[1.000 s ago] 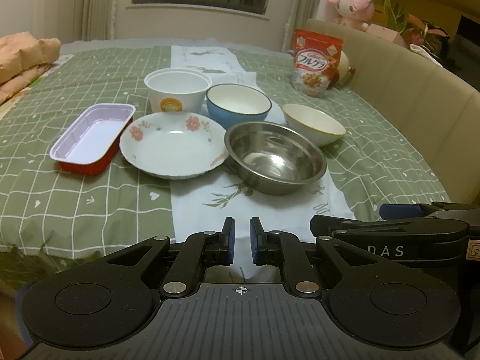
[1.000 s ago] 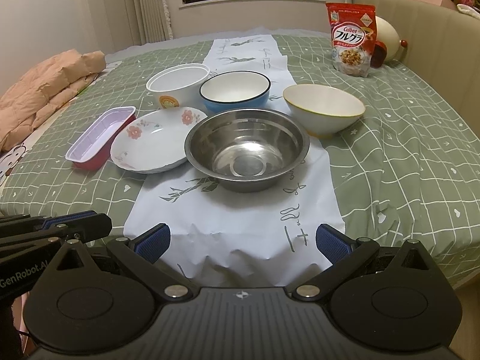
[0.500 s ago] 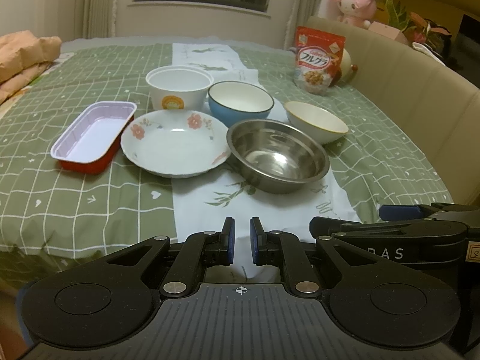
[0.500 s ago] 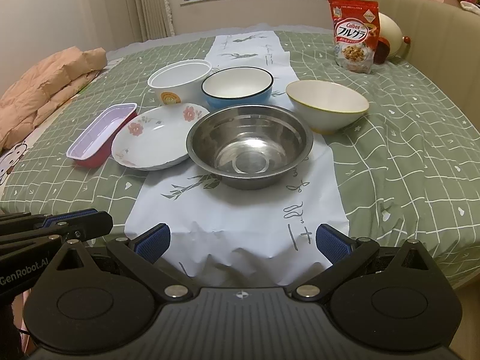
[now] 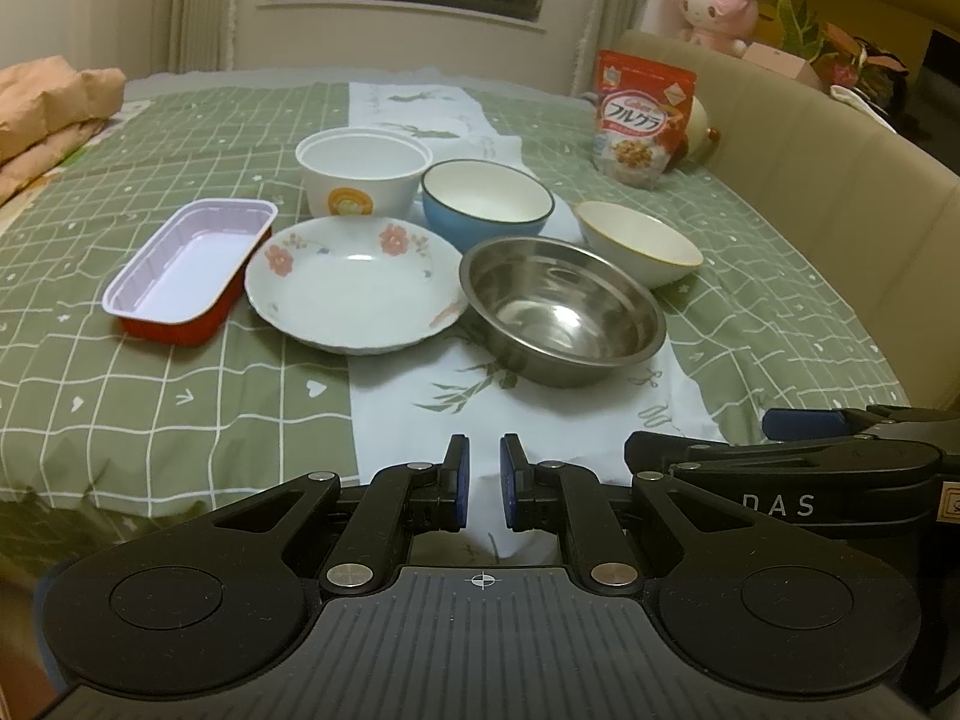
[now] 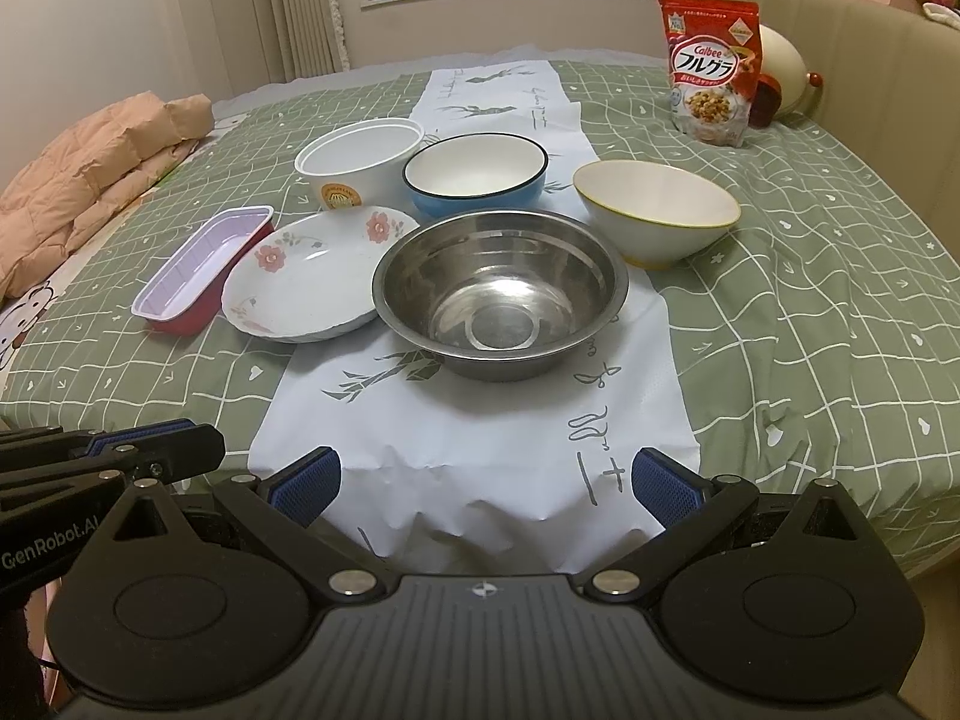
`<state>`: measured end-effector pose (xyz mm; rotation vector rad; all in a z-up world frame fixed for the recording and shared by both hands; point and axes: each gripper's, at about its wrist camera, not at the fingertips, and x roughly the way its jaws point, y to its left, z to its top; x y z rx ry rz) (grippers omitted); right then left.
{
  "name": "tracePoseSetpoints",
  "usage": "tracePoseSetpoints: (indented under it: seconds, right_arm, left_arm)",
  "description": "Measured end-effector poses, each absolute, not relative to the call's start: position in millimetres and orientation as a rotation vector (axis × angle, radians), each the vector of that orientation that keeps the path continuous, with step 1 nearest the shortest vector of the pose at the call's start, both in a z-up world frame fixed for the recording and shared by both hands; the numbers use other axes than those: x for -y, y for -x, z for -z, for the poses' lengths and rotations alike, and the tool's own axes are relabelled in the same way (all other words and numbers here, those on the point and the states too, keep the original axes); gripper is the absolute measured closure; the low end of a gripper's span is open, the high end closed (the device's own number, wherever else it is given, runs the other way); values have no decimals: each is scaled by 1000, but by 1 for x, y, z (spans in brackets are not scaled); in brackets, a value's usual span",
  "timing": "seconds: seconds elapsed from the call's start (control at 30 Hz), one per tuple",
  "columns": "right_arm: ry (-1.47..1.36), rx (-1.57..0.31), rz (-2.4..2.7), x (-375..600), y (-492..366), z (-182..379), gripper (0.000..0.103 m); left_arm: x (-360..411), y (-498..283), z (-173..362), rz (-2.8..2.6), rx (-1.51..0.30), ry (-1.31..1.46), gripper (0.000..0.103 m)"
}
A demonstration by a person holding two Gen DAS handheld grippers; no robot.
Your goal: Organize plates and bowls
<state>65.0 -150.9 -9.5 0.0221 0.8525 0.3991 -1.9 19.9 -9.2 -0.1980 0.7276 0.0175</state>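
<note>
On the green checked cloth stand a steel bowl, a flowered white plate, a blue bowl, a cream bowl with a yellow rim, a white paper bowl and a red tray with a lilac inside. My left gripper hangs at the near table edge, shut, nothing between its pads. My right gripper stands wide open in front of the steel bowl, empty. Each gripper shows at the other view's edge.
A white printed runner lies under the dishes. A red cereal bag stands at the back right by a beige sofa back. A peach quilt lies at the left.
Nothing on the table has moved. Both views shift only slightly, with the dishes sitting a touch lower in the frames; the left gripper stays shut and the right stays open.
</note>
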Motion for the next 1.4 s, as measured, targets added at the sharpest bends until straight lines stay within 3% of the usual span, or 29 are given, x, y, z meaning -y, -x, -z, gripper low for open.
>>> tracePoseSetpoints:
  seconds: [0.77, 1.4]
  right_arm:
    - [-49, -883, -401, 152, -85, 20, 0]
    - [-251, -925, -354, 167, -191, 58, 0]
  left_arm:
    - [-24, -18, 17, -25, -757, 216, 90]
    - [-57, -121, 28, 47, -667, 297, 88]
